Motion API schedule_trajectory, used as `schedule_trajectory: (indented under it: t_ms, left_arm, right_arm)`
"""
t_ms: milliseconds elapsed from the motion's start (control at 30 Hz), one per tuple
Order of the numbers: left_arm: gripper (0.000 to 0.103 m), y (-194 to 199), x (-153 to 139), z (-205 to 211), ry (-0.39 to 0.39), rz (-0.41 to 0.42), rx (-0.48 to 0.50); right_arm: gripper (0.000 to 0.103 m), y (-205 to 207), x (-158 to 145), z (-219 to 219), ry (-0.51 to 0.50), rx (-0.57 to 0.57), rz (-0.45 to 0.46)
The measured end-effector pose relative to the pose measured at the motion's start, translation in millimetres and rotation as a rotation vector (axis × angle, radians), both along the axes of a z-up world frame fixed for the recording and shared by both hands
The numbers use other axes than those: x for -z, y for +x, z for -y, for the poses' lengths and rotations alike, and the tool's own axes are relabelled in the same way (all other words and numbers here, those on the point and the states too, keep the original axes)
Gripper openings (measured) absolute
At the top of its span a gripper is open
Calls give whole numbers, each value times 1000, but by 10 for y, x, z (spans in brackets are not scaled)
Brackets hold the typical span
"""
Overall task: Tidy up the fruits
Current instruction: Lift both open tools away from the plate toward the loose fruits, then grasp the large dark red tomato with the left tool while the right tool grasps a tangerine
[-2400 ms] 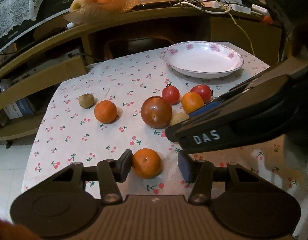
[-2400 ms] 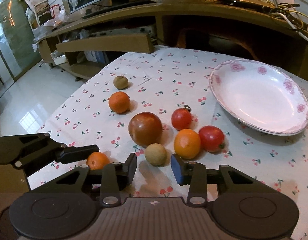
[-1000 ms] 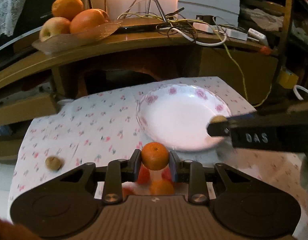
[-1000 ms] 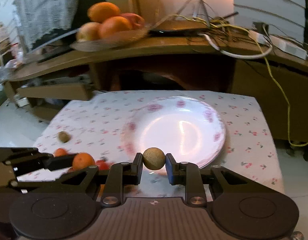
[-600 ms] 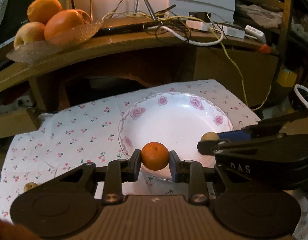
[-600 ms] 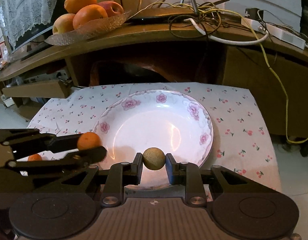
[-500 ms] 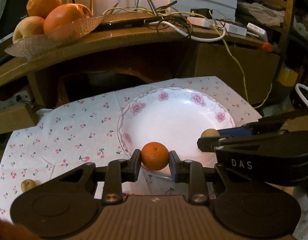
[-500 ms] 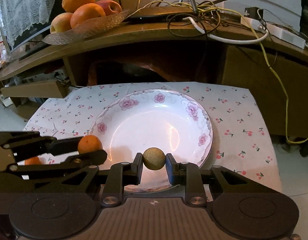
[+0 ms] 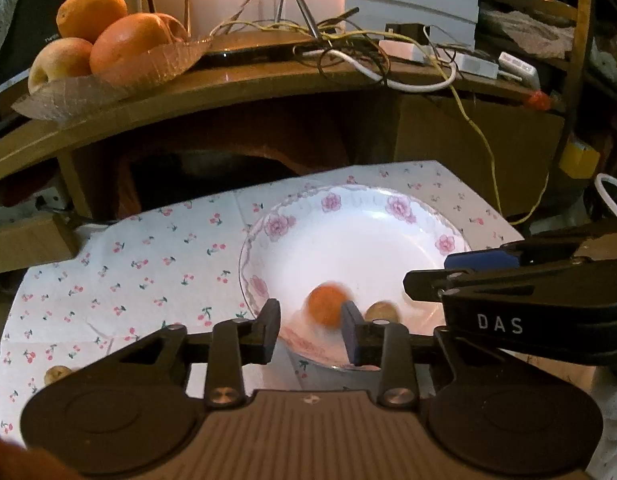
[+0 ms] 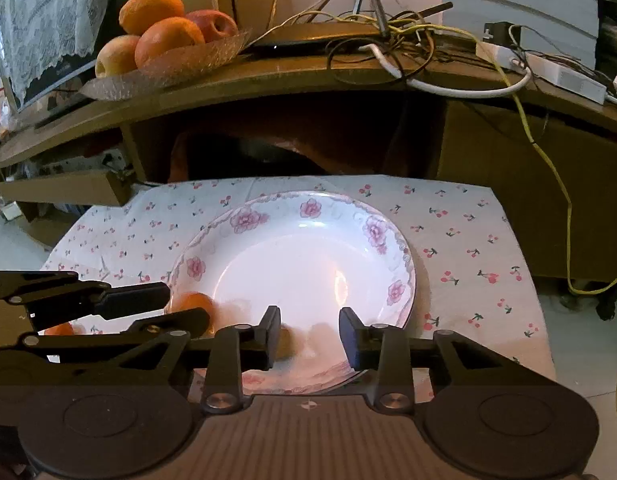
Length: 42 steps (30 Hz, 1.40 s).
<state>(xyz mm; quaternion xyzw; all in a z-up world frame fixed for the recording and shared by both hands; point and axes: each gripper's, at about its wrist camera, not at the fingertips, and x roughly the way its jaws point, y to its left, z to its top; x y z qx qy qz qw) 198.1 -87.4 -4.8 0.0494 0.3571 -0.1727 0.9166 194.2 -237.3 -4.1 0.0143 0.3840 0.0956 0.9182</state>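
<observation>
Plate (image 9: 388, 216) on the bench (image 9: 148, 264) now carries both fruits we brought. Our left fingers (image 9: 310, 330) have just been opening; the orange (image 9: 326, 310), blurred, drops free between them onto the plate. Our right fingers (image 10: 310, 338) have just parted too, empty, and the small brown fruit (image 9: 382, 312) lies beside the orange. Two fruits delivered; others wait elsewhere.

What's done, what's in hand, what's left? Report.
Done: the orange and a small brown fruit lie in the plate. In hand: nothing; left tool and right tool have just been opening, the blurred orange loose between the left one's fingers, nothing gripped in the right. Left: another brown fruit on the tablecloth, perhaps more unseen.
</observation>
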Motion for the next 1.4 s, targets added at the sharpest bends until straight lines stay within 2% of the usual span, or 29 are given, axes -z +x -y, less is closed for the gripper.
schedule_trajectory:
  t_ms: [267, 400, 1067, 1400]
  left_arm:
    - [41, -41, -125, -118, -4, 20, -30]
    - [42, -94, -206, -229, -16, 26, -42]
    - [45, -501, -194, -815, 16, -16, -14]
    - [46, -651, -45, -999, 38, -59, 32]
  right_arm:
    - [36, -50, -82, 72, 22, 43, 21]
    - [36, -107, -127, 51, 29, 30, 31]
    - [38, -407, -49, -388, 27, -178, -34]
    - [38, -555, 60, -622, 36, -295, -93]
